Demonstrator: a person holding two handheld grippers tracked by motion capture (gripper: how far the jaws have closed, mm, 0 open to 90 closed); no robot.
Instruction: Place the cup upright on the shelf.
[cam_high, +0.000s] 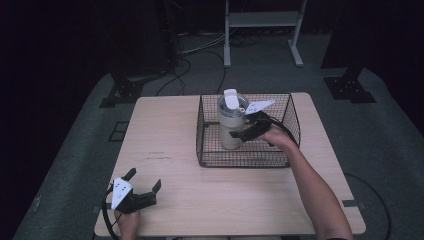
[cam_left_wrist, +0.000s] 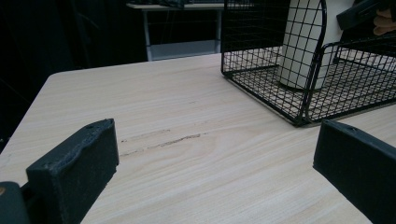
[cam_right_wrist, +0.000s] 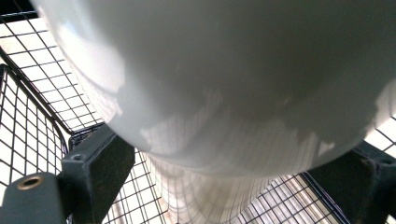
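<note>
In the high view, right gripper (cam_high: 246, 131) inside wire basket (cam_high: 210, 150), jaws around the upright cream tumbler (cam_high: 229, 131); left gripper (cam_high: 144, 186) idle, spread wide, near table (cam_high: 165, 125) front edge. Left gripper view: jaws apart over bare wood, basket (cam_left_wrist: 299, 116) ahead. Right gripper view: tumbler (cam_right_wrist: 224, 79) wedged between both jaws, seemingly clamped. Likely grasp step; next calls for straight lift clearing the rim.

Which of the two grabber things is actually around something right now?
The right hand-held gripper, reaching into the wire basket: its jaws flank the white tumbler. The left hand-held gripper sits open over bare table.
</note>
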